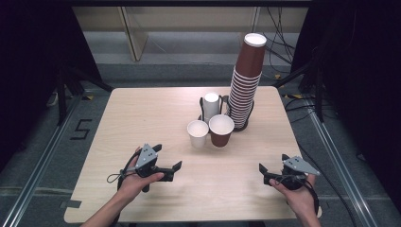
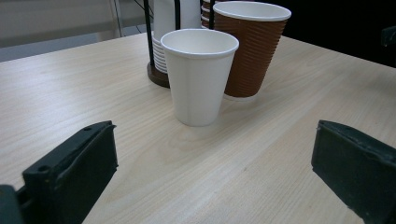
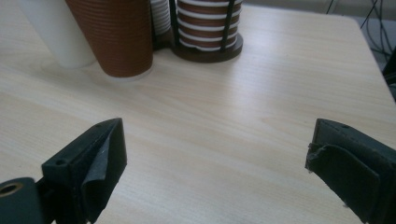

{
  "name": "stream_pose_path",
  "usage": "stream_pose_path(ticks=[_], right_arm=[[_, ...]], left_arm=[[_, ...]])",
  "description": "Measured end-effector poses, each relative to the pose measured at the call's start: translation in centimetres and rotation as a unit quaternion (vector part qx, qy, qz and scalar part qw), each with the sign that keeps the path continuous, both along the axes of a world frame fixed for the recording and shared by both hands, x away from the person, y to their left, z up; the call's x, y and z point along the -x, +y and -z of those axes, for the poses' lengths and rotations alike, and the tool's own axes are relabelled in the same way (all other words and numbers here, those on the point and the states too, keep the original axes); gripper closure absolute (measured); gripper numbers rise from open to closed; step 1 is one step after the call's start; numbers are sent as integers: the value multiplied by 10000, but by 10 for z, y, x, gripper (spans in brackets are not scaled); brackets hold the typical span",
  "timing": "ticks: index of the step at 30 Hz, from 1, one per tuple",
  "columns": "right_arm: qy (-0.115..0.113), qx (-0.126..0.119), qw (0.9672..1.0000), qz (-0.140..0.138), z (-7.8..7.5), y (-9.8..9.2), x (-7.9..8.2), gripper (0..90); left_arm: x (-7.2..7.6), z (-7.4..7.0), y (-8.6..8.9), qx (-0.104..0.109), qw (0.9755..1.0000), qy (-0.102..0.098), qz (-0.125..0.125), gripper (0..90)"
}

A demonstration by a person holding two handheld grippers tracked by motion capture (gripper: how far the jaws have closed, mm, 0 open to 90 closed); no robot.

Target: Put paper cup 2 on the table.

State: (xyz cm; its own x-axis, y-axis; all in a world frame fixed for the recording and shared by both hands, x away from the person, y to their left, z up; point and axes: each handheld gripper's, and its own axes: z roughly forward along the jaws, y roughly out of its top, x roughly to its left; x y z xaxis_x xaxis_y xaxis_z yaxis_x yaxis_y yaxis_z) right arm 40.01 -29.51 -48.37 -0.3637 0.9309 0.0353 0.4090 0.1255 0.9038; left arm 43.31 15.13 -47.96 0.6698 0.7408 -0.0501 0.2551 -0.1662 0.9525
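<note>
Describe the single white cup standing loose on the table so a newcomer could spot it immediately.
Start at the tall brown cup stack in its holder at the table's far side. In front of it stand two loose cups side by side. The white cup is the left one: smooth-walled, while the brown cup beside it is ribbed.

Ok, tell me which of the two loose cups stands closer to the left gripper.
The white cup: it stands on the left gripper's side of the pair, smooth-walled, while the ribbed brown cup stands beside it, toward the stack.

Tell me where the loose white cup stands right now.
In the high view the white cup stands upright near the table's middle, just left of the single brown cup, in front of the cup rack.
</note>
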Motion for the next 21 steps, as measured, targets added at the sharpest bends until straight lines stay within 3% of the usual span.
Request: stream_pose_path(ticks=[1, 2, 4, 6, 8, 9, 12, 21], right_arm=[[-75, 59, 10000, 14, 0, -3, 0, 54], [-106, -138, 9998, 69, 2, -3, 1, 55], [-215, -37, 9998, 31, 2, -6, 0, 56], [-202, -158, 9996, 138, 4, -8, 3, 55], [-257, -118, 9995, 150, 5, -12, 4, 56], [-230, -263, 9991, 252, 5, -10, 4, 57], [-459, -177, 9986, 183, 6, -14, 3, 57], [-454, -330, 9980, 277, 7, -11, 4, 65]], left_arm=[[1, -1, 0, -52, 10000, 22, -17, 0], [1, -1, 1, -59, 10000, 2, 0, 0], [2, -1, 1, -103, 9999, -20, 8, 0], [2, 0, 1, -111, 9999, -21, 13, 0], [2, 1, 2, -110, 9999, -5, 4, 0], [2, 1, 2, -95, 10000, 16, -13, 0], [0, 2, 1, -31, 10000, -6, -3, 0], [0, 2, 3, -113, 9999, 29, -116, 0]])
